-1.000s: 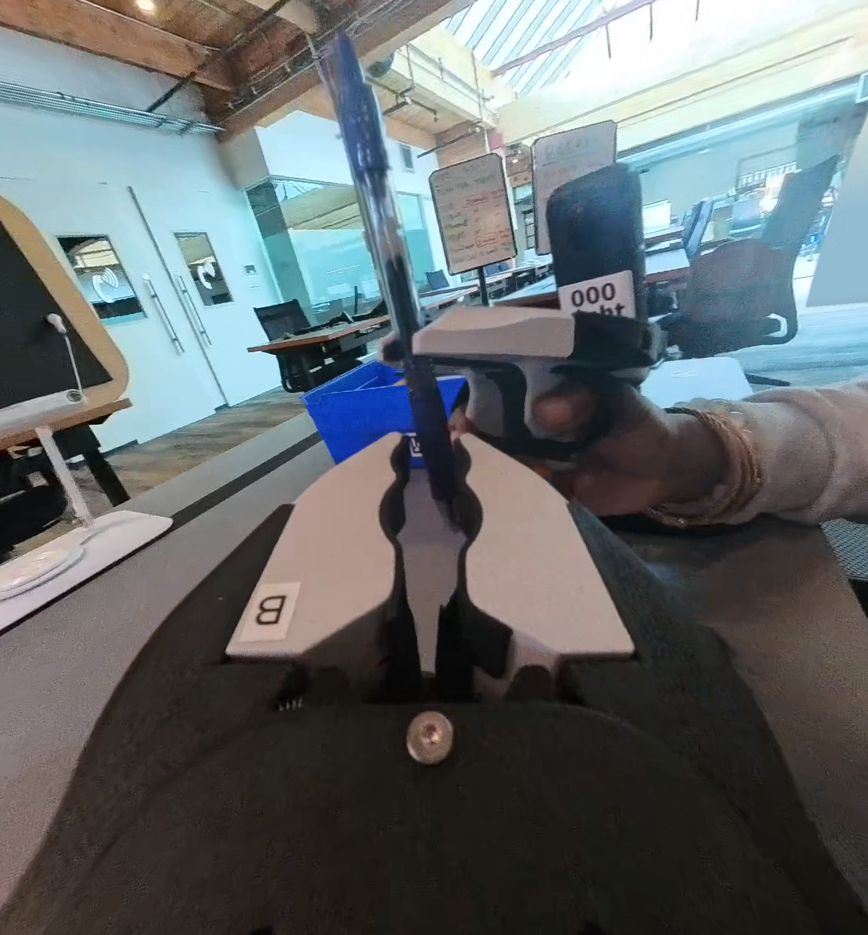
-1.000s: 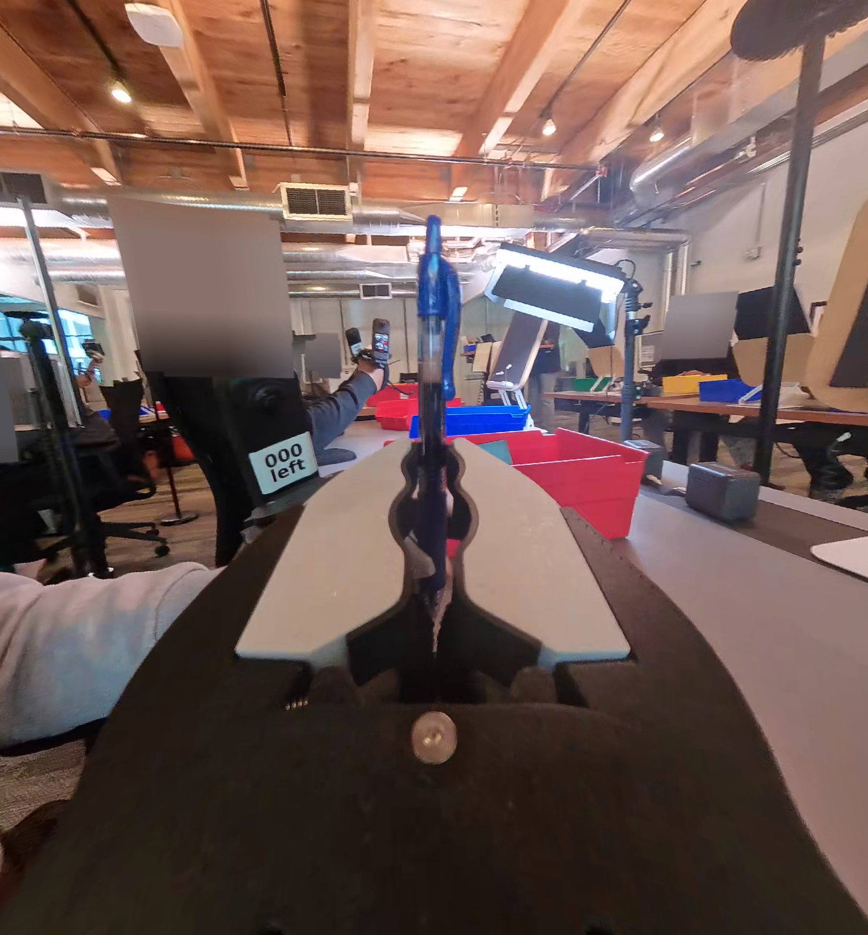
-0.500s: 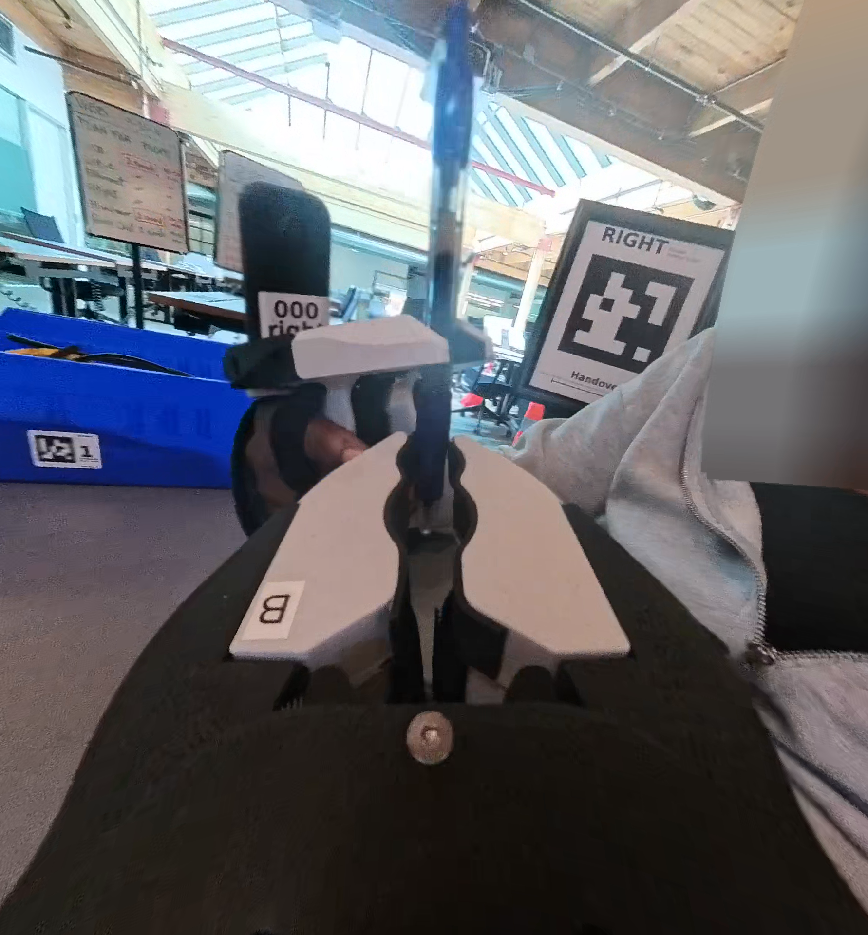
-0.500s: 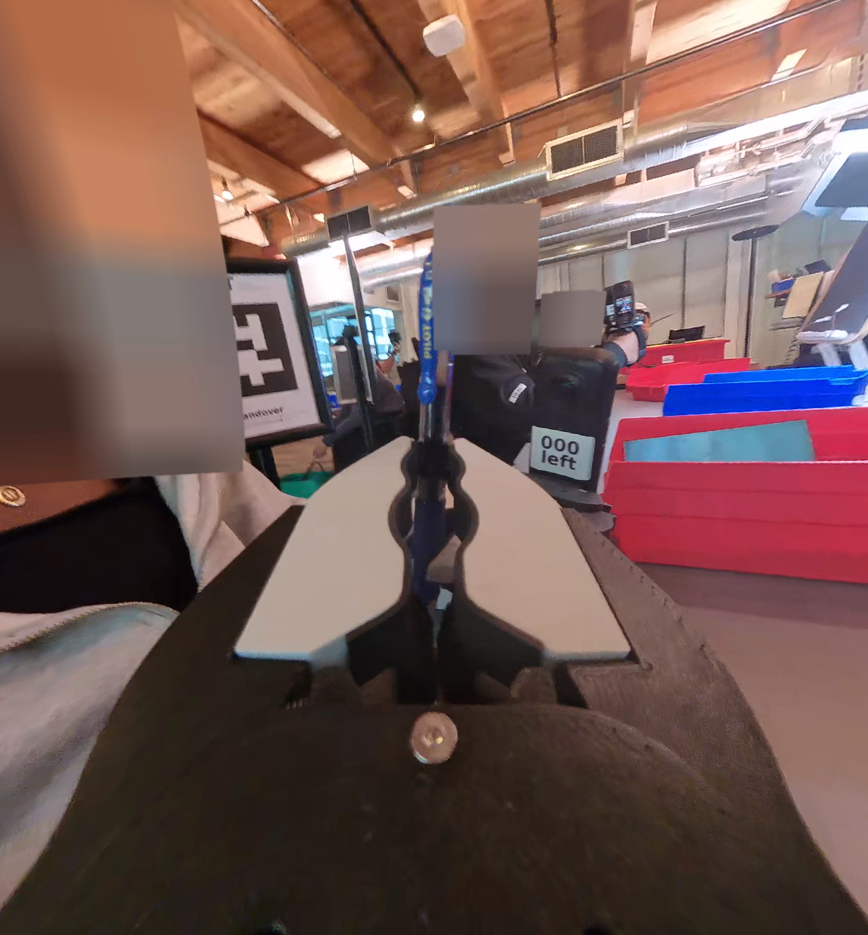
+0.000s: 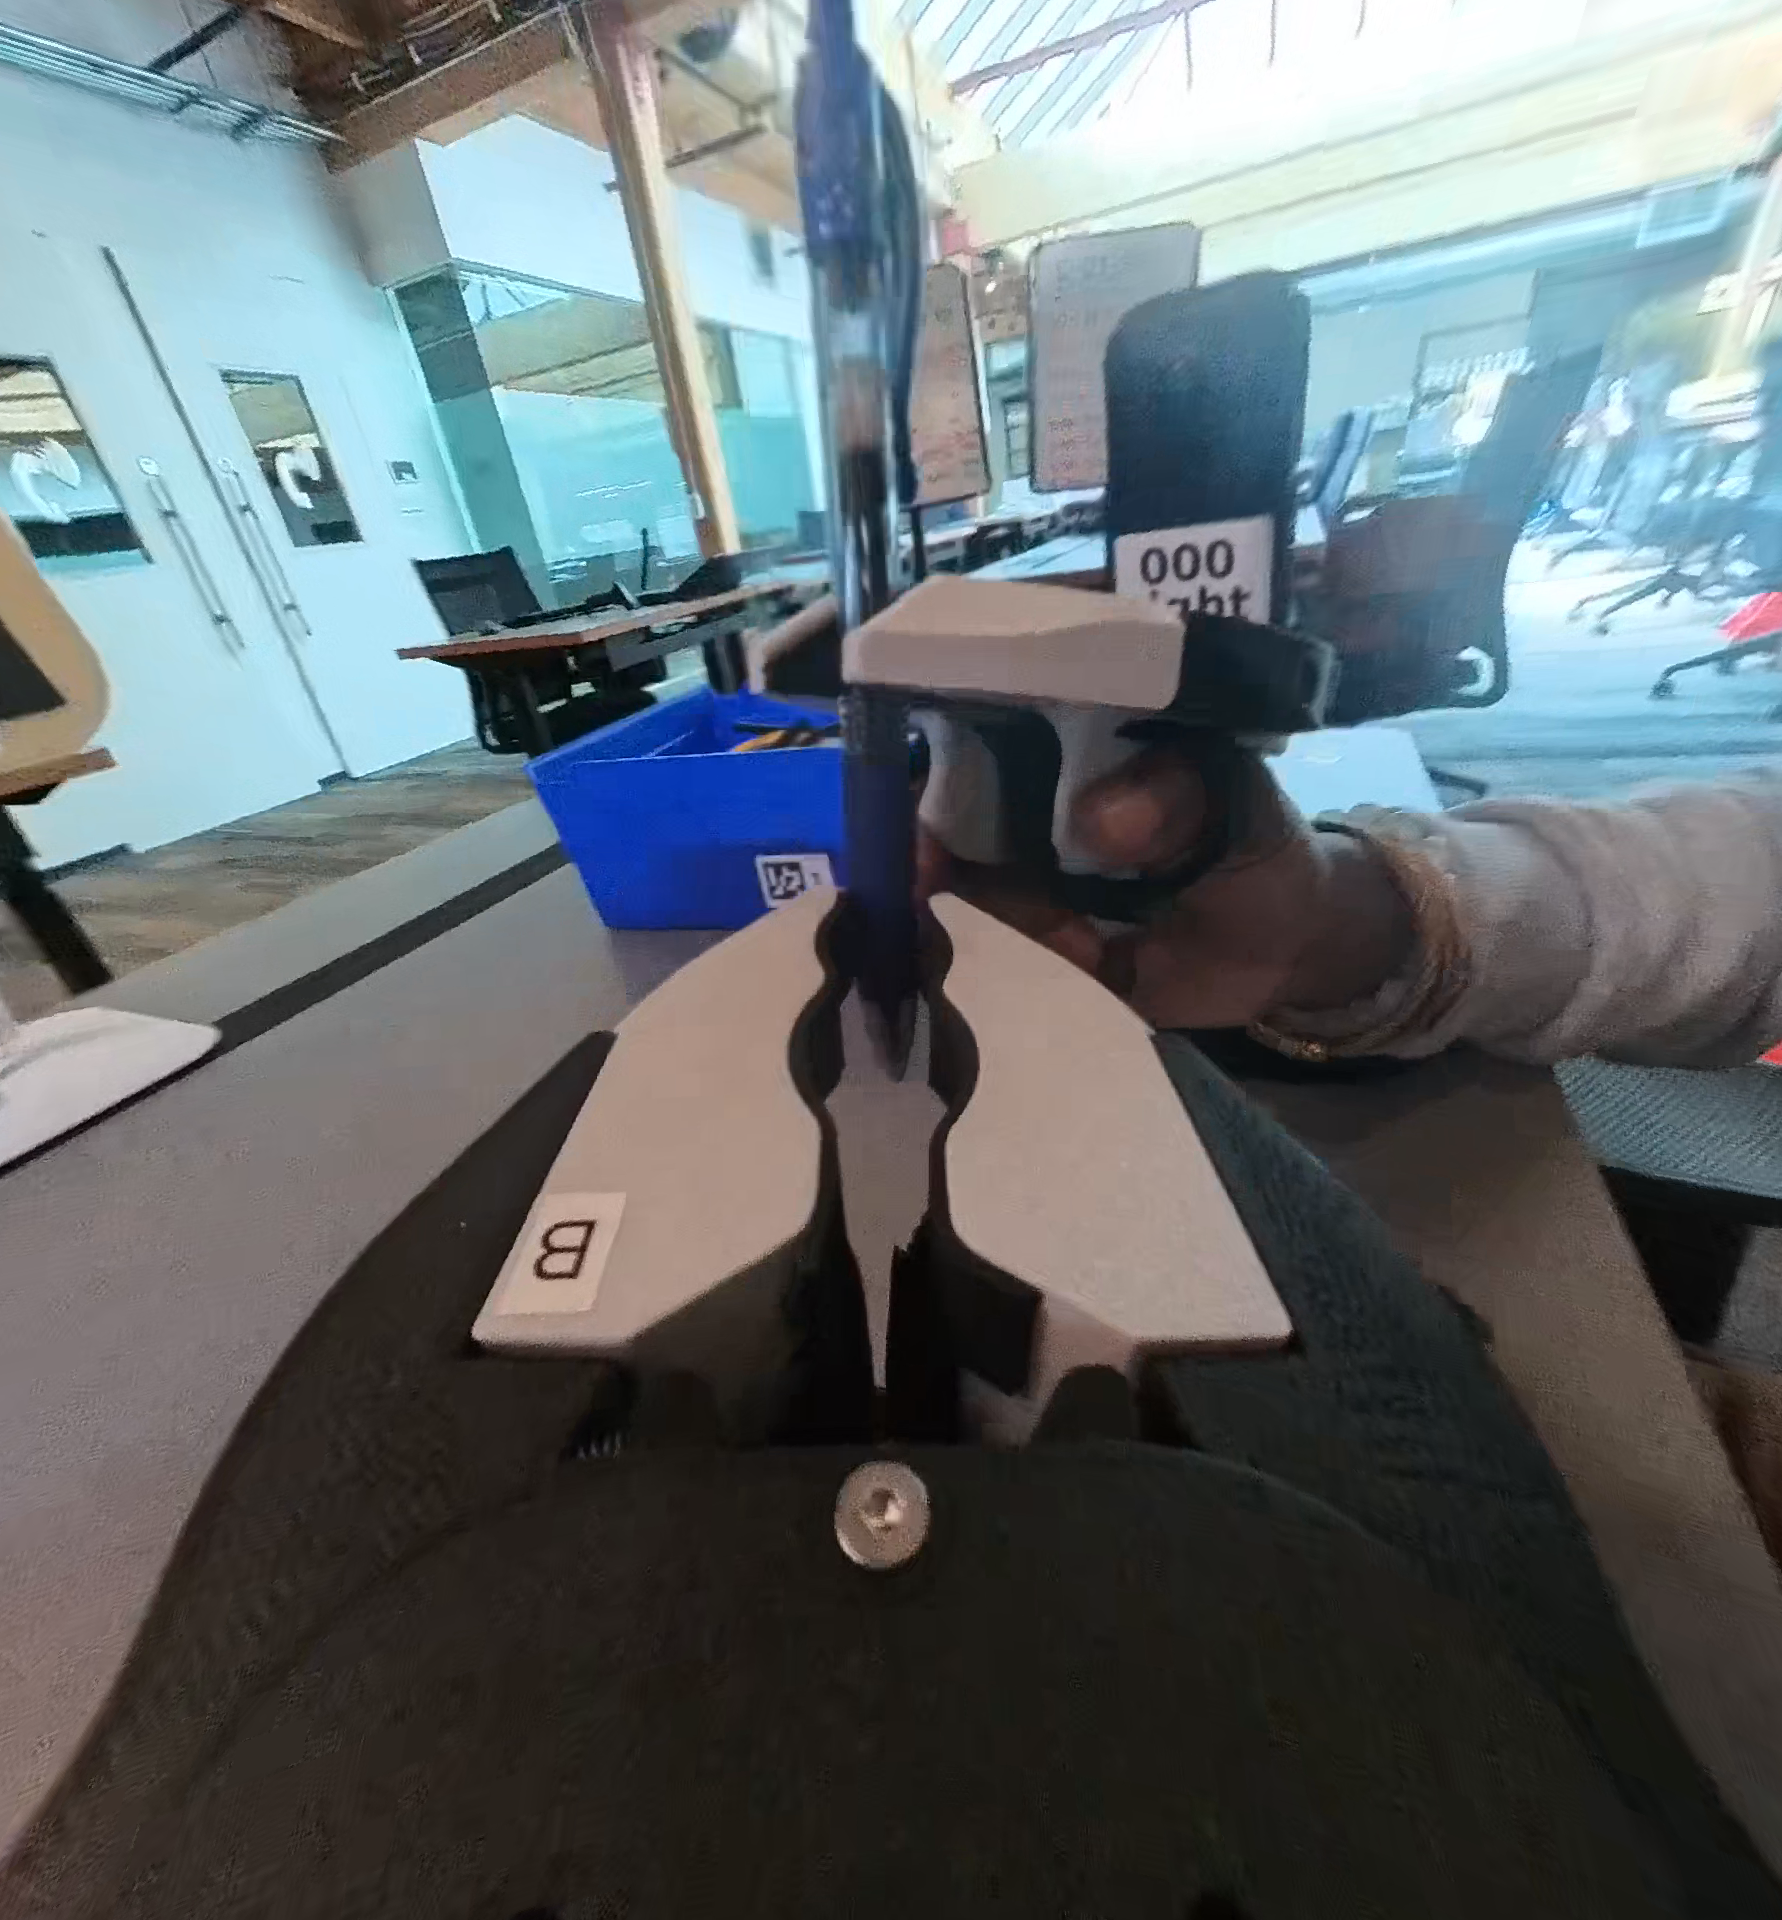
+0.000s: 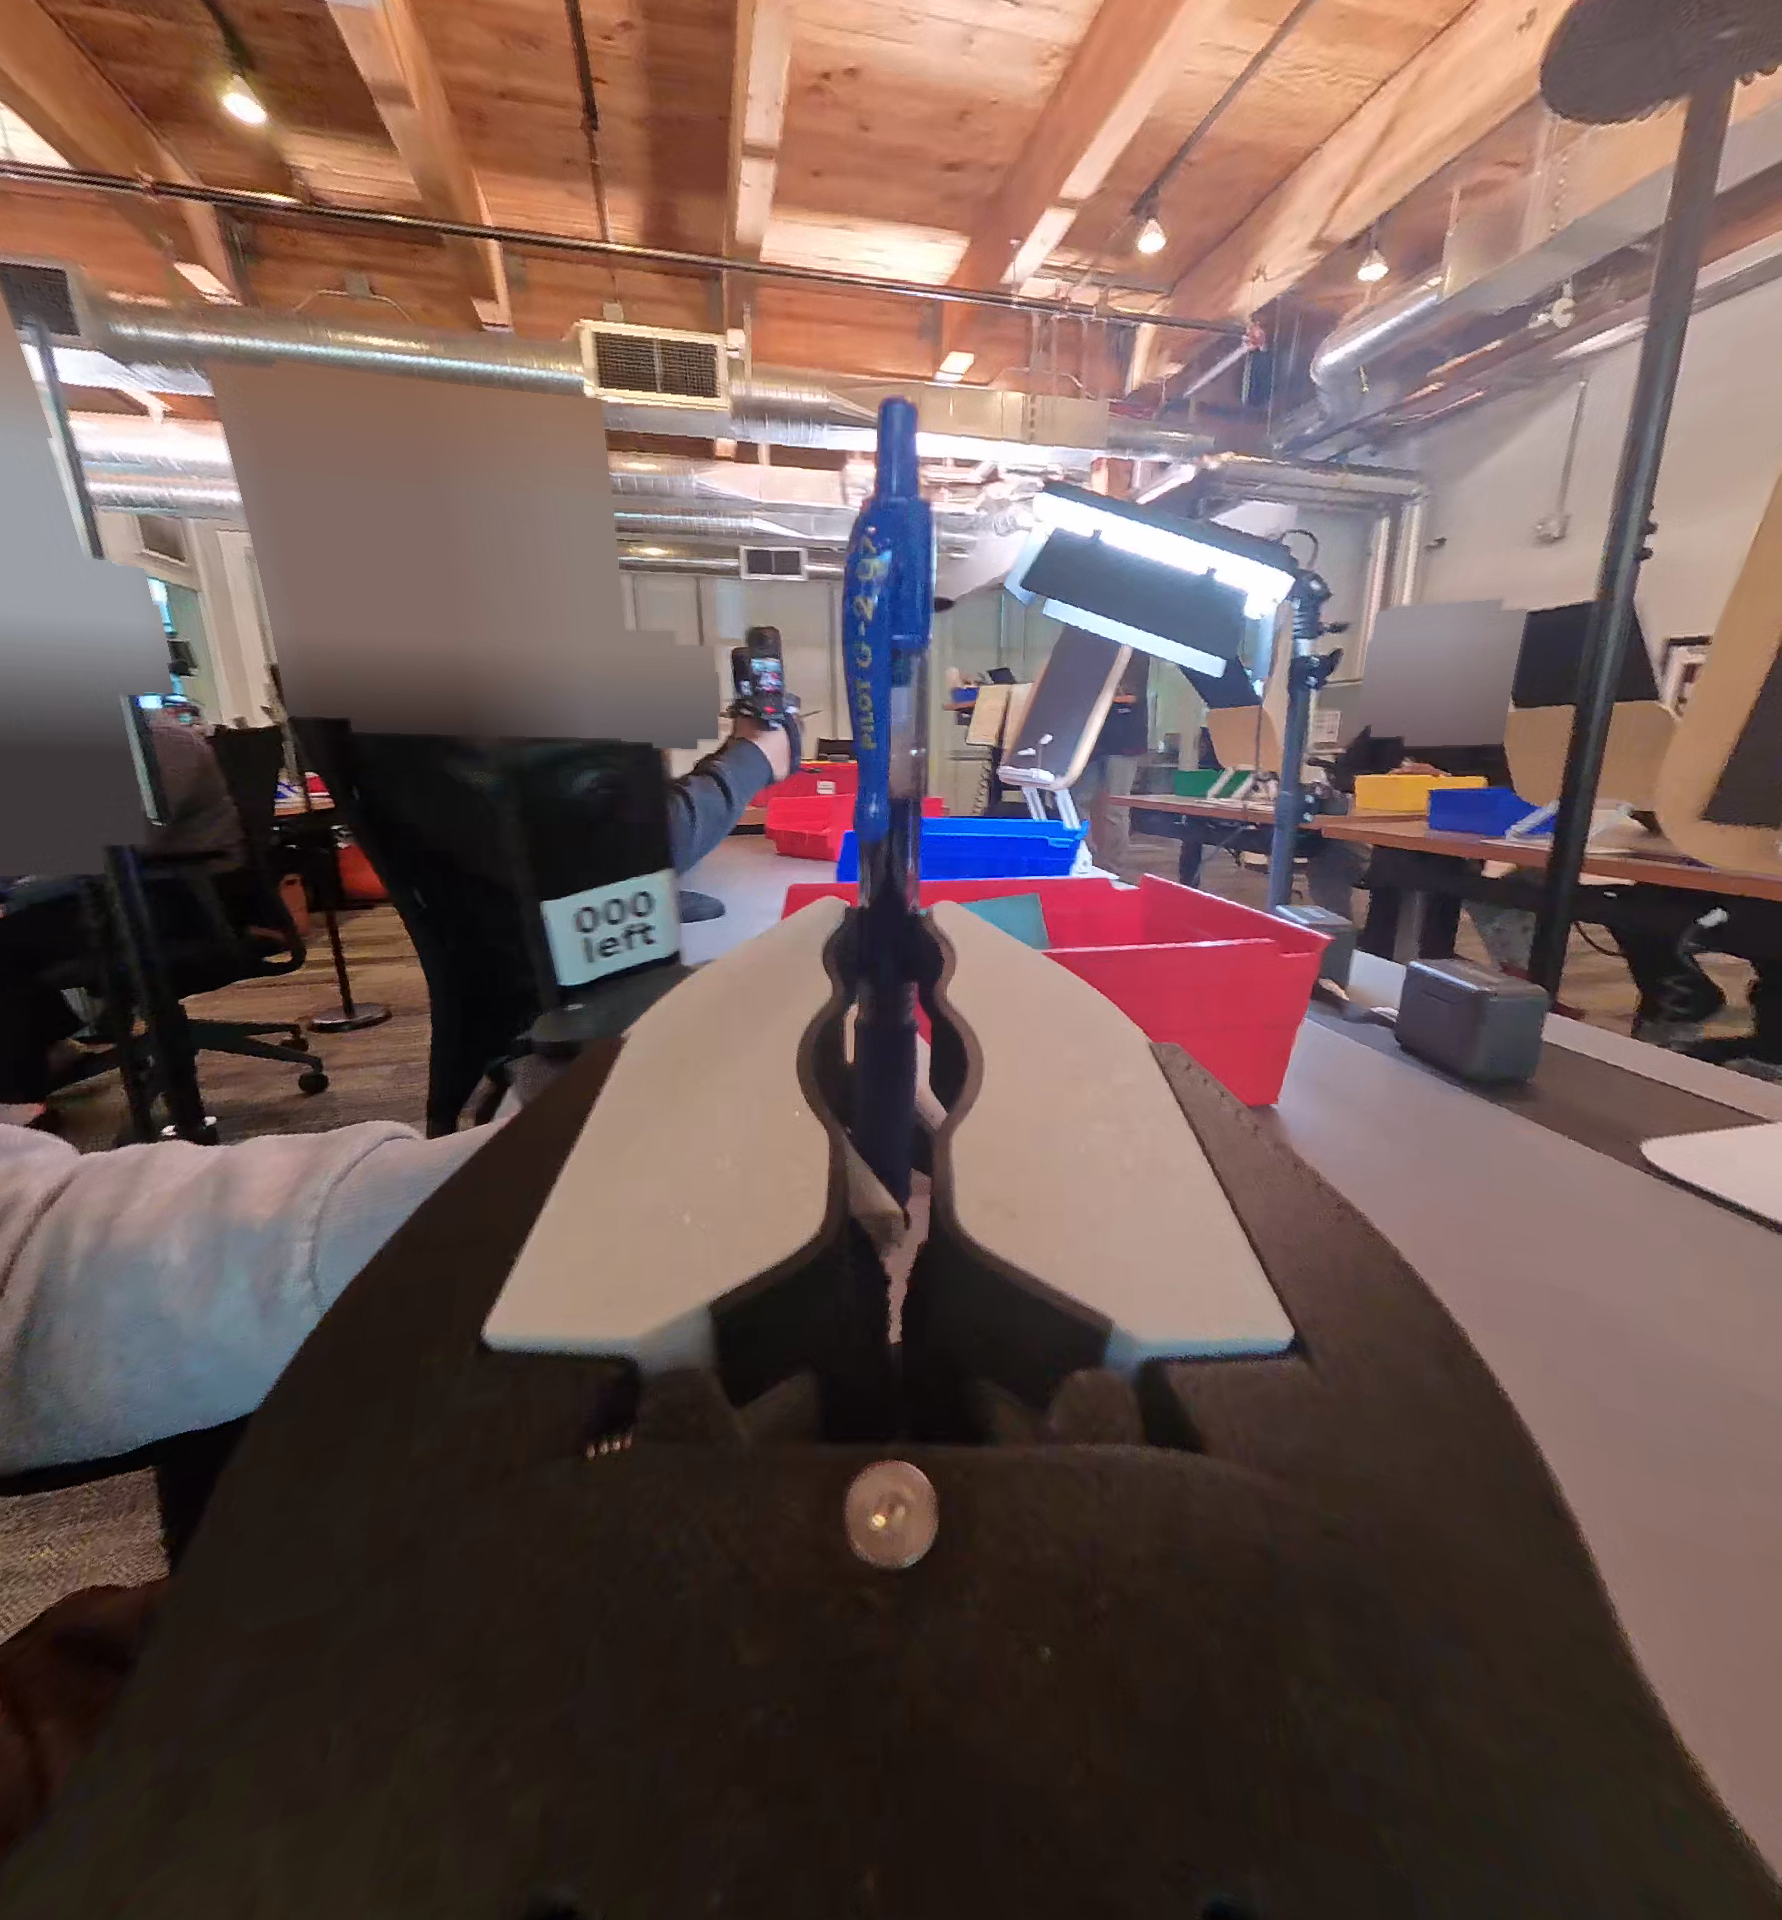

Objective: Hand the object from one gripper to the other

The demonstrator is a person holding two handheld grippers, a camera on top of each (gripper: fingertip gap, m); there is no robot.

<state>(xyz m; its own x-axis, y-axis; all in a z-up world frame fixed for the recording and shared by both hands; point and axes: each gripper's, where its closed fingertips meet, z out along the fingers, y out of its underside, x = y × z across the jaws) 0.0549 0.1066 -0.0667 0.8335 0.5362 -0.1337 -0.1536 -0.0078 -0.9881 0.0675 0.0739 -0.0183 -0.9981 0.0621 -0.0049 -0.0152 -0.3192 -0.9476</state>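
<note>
– One pen [image 5: 871, 831] is in play. State its position.
– Upright and clear of the counter [image 5: 243, 1195], clip end up, writing tip down. The right claw [image 6: 882, 925] is clamped on the barrel, just above the blue grip section.

– And the left claw [image 5: 882, 925]?
– Directly below the right one. Its fingers flank the grip section at the front notch, and the tip hangs in the gap behind it. Farther back the fingers stand apart. Whether the pads actually press on the pen cannot be told.

– Which step is this?
– By judgement, the transfer point itself: both claws are at one pen, and at least the right one carries it. Which way the pen is passing is not evident.

– What does the next move call for?
– First, a confirmed clamp by the receiving claw. Then the giving claw opens fully and backs straight out along its own fingers, without dragging the barrel. The pen is slim and smooth, and a hold low on it leaves a long length above, so it is likely to tilt.

– Surroundings?
– A hand [image 5: 1230, 883] grips the right unit's handle. A blue bin [image 5: 679, 821] stands on the counter behind.
</note>
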